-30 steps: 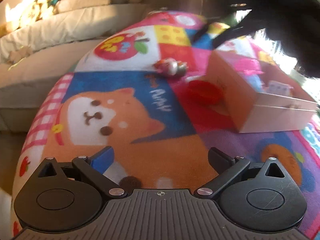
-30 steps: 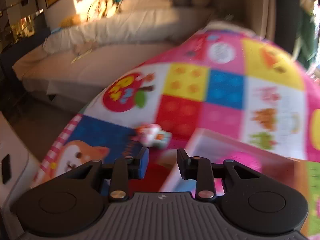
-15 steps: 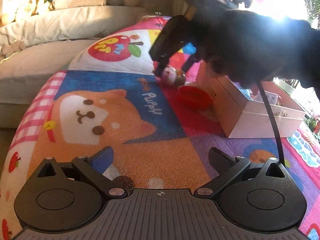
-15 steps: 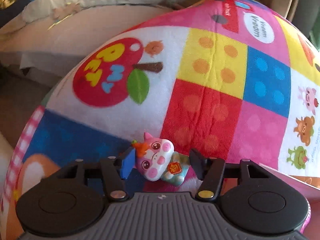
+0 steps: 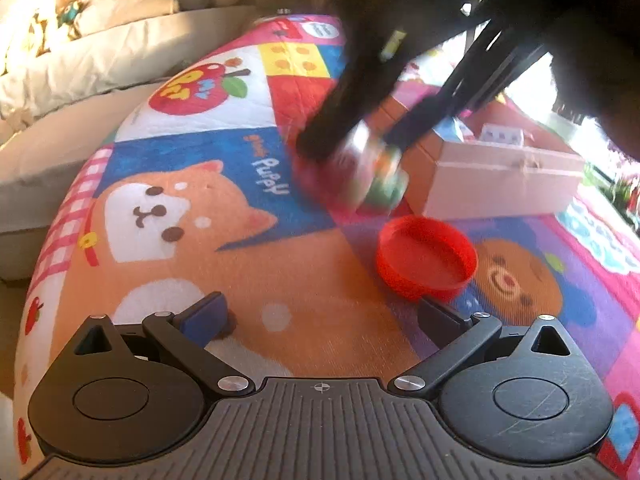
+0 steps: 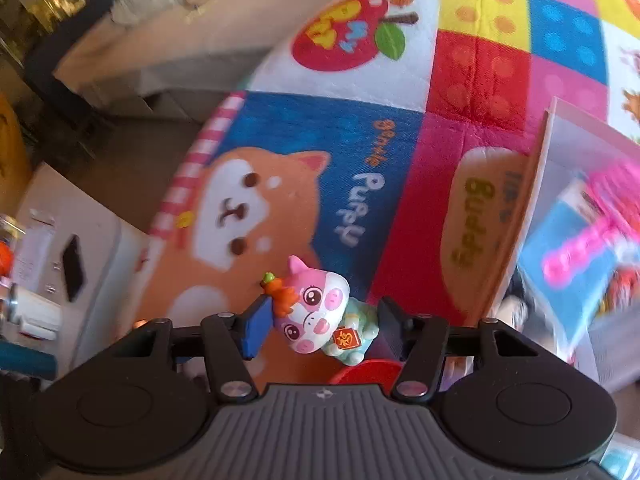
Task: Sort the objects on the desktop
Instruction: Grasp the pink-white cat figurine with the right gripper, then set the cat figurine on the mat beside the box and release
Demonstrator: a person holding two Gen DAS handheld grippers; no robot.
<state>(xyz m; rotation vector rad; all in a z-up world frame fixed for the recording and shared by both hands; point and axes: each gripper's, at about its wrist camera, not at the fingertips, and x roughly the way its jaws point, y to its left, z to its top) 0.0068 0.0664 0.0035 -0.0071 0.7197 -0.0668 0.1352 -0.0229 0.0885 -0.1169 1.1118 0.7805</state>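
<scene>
My right gripper (image 6: 320, 326) is shut on a small pink and white pig figurine (image 6: 320, 316) and holds it above the colourful play mat (image 6: 360, 140). In the left wrist view the figurine (image 5: 372, 172) is a blur between the right gripper's dark fingers, just left of the cardboard box (image 5: 500, 176). A red plastic lid (image 5: 426, 258) lies on the mat in front of the box. My left gripper (image 5: 324, 312) is open and empty, low over the mat, with the lid just ahead of its right finger.
The open box (image 6: 536, 184) holds a blue item and a pink toy (image 6: 588, 244). A beige sofa (image 5: 100, 60) with cushions runs along the mat's far left side. A white unit with a phone (image 6: 74, 268) stands to the left.
My right gripper closed on the pig figurine and lifted it off the mat, swinging toward the box. My left gripper moved forward and right, bringing the red lid closer.
</scene>
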